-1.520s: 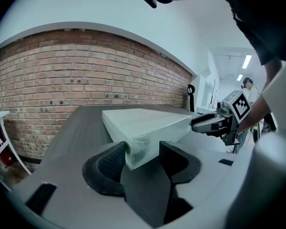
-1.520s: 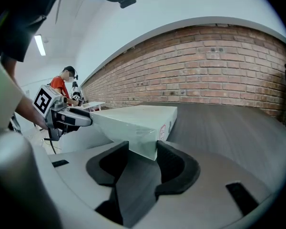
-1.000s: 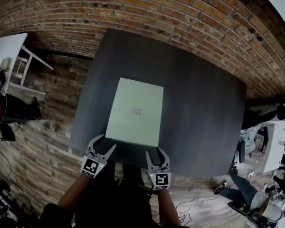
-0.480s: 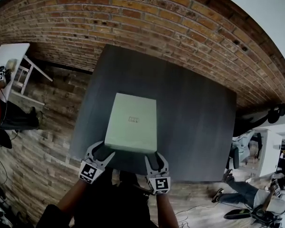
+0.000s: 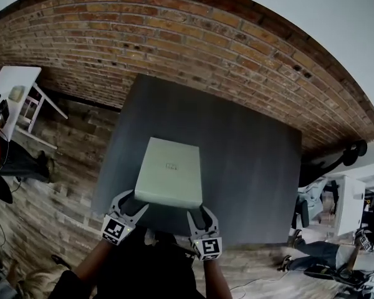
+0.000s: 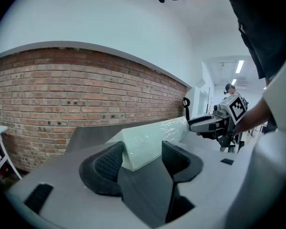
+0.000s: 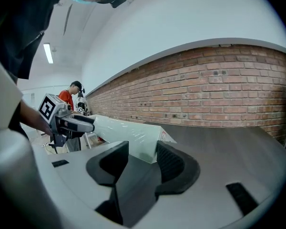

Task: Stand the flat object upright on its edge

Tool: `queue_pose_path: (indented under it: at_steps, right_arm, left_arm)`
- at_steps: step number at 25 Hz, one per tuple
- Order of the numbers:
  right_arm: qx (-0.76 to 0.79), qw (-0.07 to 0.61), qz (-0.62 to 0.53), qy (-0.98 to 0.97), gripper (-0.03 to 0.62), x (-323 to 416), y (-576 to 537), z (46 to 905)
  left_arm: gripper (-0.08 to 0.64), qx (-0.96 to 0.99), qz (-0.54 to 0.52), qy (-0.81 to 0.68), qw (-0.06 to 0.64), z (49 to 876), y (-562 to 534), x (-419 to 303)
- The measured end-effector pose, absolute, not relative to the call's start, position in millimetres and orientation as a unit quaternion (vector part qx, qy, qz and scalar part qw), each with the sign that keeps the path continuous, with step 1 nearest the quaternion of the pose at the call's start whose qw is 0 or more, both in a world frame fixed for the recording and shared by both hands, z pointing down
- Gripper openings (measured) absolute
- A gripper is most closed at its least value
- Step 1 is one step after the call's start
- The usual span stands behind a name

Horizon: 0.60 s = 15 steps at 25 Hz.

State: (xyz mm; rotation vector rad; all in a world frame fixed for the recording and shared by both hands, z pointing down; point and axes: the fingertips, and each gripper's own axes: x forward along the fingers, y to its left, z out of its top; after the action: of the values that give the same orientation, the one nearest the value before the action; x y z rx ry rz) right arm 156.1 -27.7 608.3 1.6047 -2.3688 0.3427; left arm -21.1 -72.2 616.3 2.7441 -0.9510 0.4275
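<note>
A flat pale green box (image 5: 170, 170) wrapped in clear film sits on the dark grey table (image 5: 255, 161). Its near edge is lifted and its far edge rests on the top. My left gripper (image 5: 132, 199) holds the near left corner. Its jaws are opening, with the box corner (image 6: 150, 138) still filling the gap between the pads. My right gripper (image 5: 198, 212) is shut on the near right corner (image 7: 133, 133). In the left gripper view the right gripper (image 6: 214, 124) shows at the box's far end. In the right gripper view the left gripper (image 7: 69, 123) shows likewise.
A brick wall (image 5: 174, 30) runs behind the table, and the floor is wood plank. A white table (image 5: 12, 89) stands at the far left. A person in red (image 7: 70, 97) stands far off in the right gripper view. Furniture and cables lie at the lower right.
The box's near edge has risen, so the box looks shorter and steeper from above. Both grippers stay on its near corners and have drifted slightly left.
</note>
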Motion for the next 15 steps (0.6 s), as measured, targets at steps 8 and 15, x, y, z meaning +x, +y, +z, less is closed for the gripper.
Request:
queue_pose_path:
  at_steps: [8,15]
  right_arm:
    - [0.556,0.11,0.099,-0.818,0.19,153.8,-32.3,587.0]
    - [0.559,0.102,0.09,-0.818,0.195,154.7,-33.7,567.5]
  left_arm:
    - [0.249,0.938,0.135,-0.307,0.091,597.5,-74.6,-22.6]
    - [0.252,0.941,0.126,-0.301,0.089,579.7,-71.8,-23.0]
